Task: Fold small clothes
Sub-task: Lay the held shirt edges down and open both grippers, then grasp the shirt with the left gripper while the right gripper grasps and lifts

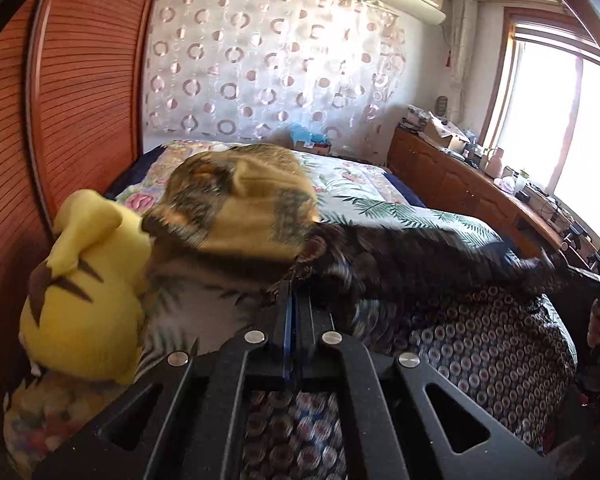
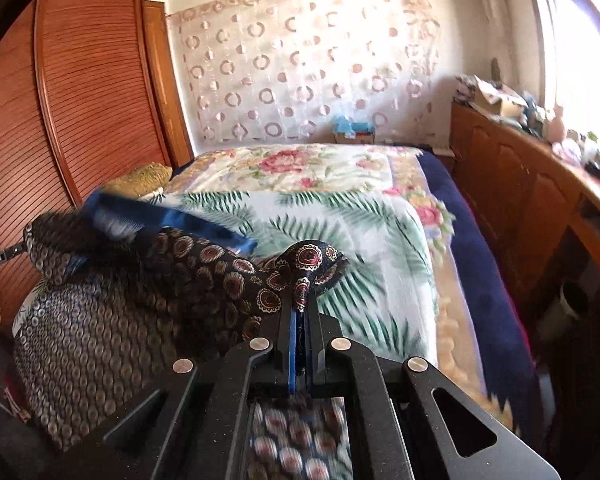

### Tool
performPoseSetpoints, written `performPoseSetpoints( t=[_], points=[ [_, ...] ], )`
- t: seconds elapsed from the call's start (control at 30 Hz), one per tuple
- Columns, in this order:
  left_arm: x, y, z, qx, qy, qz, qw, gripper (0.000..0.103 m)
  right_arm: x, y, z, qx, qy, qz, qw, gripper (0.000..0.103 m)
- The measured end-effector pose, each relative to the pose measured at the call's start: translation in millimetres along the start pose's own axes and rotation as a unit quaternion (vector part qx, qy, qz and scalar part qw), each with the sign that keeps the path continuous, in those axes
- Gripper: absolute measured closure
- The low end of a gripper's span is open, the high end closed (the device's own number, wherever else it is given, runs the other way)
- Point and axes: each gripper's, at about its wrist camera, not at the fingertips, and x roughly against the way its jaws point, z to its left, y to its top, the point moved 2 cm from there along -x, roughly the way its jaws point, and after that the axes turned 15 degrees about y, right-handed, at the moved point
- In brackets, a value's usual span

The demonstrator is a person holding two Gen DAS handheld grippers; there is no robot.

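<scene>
A dark garment (image 1: 492, 344) printed with small round medallions hangs stretched between both grippers above the bed. My left gripper (image 1: 290, 292) is shut on one corner of the garment. In the right wrist view my right gripper (image 2: 300, 300) is shut on the other corner, which bunches over the fingertips; the garment (image 2: 112, 320) drapes down to the left with a blue lining edge (image 2: 172, 216) showing. The far left of the right wrist view shows the left gripper (image 2: 4, 258) and a hand. The right gripper (image 1: 580, 270) shows at the right edge of the left wrist view.
A bed with a floral and palm-leaf quilt (image 2: 340, 208) lies ahead. A yellow plush toy (image 1: 84, 292) and a tan cushion (image 1: 244, 208) sit close to the left gripper. A slatted wooden wardrobe (image 2: 84, 80) stands at the left, and a cluttered wooden cabinet (image 2: 520, 184) runs under the window.
</scene>
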Motion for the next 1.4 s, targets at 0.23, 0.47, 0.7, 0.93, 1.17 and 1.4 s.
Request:
performPoseSetpoints(
  t=[0.23, 0.47, 0.7, 0.93, 1.17, 1.4],
  points=[
    [29, -12, 13, 0.008, 0.014, 0.002, 0.9999, 0.101, 39, -33, 4, -0.005, -0.016, 0.041, 0.999, 0.101],
    [28, -16, 18, 0.008, 0.033, 0.015, 0.9993, 0.081, 41, -38, 2, -0.017, -0.014, 0.068, 0.997, 0.098],
    [30, 11, 23, 0.002, 0.041, -0.012, 0.9991, 0.037, 46, -3, -2, -0.002, -0.056, 0.042, 0.998, 0.069],
    [-14, 39, 3, -0.035, 0.040, 0.005, 0.9986, 0.032, 18, 19, -14, 0.007, -0.058, 0.027, 0.998, 0.047],
    [-71, 22, -7, -0.051, 0.028, 0.086, 0.9946, 0.032, -39, 15, -23, -0.024, -0.021, 0.064, 0.997, 0.047],
    [-91, -11, -13, -0.077, 0.029, 0.147, 0.9858, 0.032, -73, 4, -29, -0.012, -0.014, 0.122, 0.992, 0.047]
  ],
)
